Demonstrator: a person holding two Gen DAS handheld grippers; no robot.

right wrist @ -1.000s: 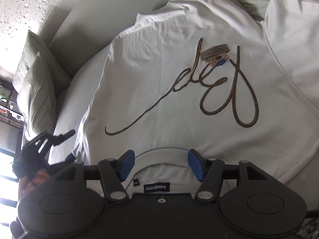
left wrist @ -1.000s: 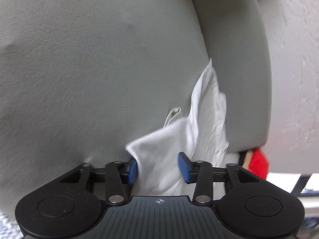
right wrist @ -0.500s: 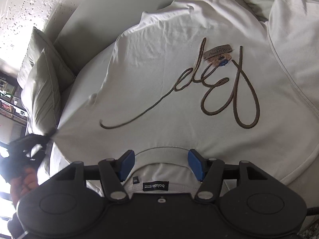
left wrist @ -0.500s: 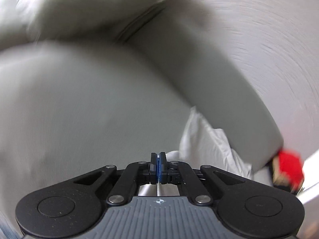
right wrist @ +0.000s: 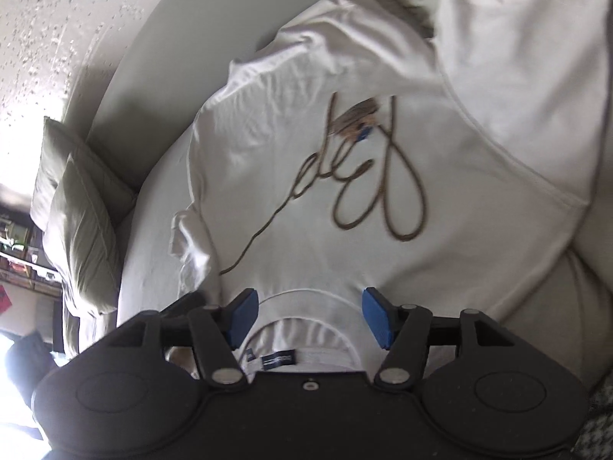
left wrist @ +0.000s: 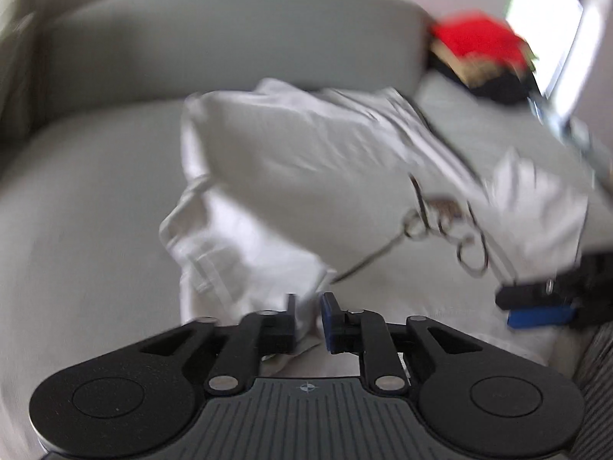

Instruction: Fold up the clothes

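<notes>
A white T-shirt (right wrist: 383, 211) with a brown cursive print lies on a grey sofa seat; it also shows in the left wrist view (left wrist: 306, 176). Its left sleeve (left wrist: 237, 260) is folded in over the body. My left gripper (left wrist: 308, 316) is nearly shut with sleeve cloth between its blue pads. My right gripper (right wrist: 308, 316) is open, jaws wide, hovering over the shirt's collar (right wrist: 302, 303) and its label. The right gripper also shows at the right edge of the left wrist view (left wrist: 544, 303).
The sofa backrest (left wrist: 230, 38) curves behind the shirt. A grey cushion (right wrist: 80, 214) leans at the sofa's left end. A red and black item (left wrist: 482, 53) lies at the far right end. A textured wall (right wrist: 46, 38) stands behind.
My left gripper closed on the sleeve, then carried it in over the shirt body and has opened slightly. The right gripper stayed open over the collar.
</notes>
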